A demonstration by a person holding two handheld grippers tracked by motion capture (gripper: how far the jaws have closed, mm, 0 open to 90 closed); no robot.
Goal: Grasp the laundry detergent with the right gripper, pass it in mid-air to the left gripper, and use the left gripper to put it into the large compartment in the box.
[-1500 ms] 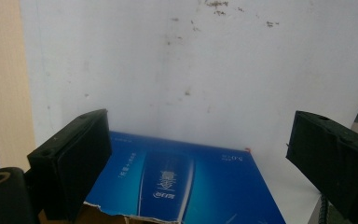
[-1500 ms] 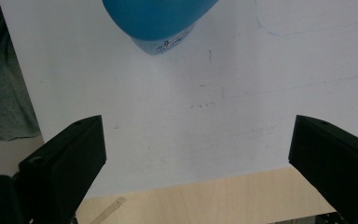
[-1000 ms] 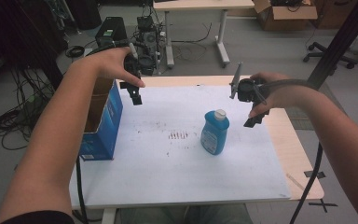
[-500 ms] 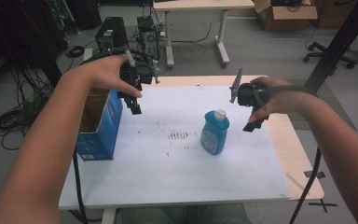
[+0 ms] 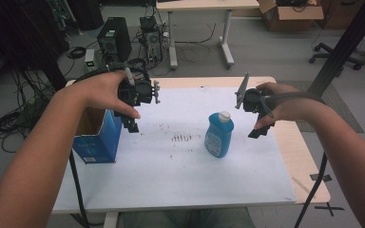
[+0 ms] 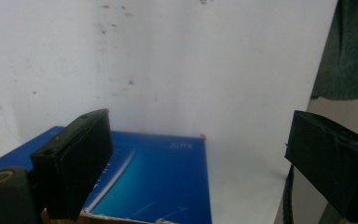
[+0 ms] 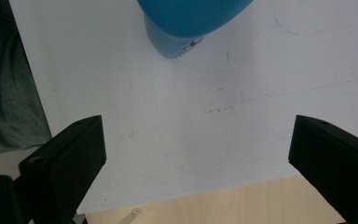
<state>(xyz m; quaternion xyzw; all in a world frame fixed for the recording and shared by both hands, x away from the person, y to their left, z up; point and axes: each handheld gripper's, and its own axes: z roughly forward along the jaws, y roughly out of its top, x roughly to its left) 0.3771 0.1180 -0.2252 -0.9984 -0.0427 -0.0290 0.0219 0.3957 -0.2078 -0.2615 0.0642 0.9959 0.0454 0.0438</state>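
A blue bottle (image 5: 218, 136) with a white cap stands upright right of the white sheet's (image 5: 171, 171) middle. An open blue cardboard box (image 5: 96, 138) stands at the sheet's left edge. My left gripper (image 5: 132, 124) hangs open above the box's right side, jaws pointing down. In the left gripper view the left gripper (image 6: 200, 140) holds nothing, and the box's blue side (image 6: 154, 186) lies below. My right gripper (image 5: 260, 130) is open, held in the air just right of the bottle. In the right gripper view the right gripper (image 7: 196, 144) is bare, with the bottle's base (image 7: 191, 21) ahead.
The wooden table (image 5: 304, 156) shows bare wood along its right side. Dark marks (image 5: 181, 138) sit mid-sheet. Behind the table are computer towers (image 5: 114, 42), floor cables and another desk (image 5: 204, 5). A black post (image 5: 342, 47) slants at the right.
Both hands have sunk slightly toward the table. The left gripper came down over the box's right side. The bottle and box have not moved.
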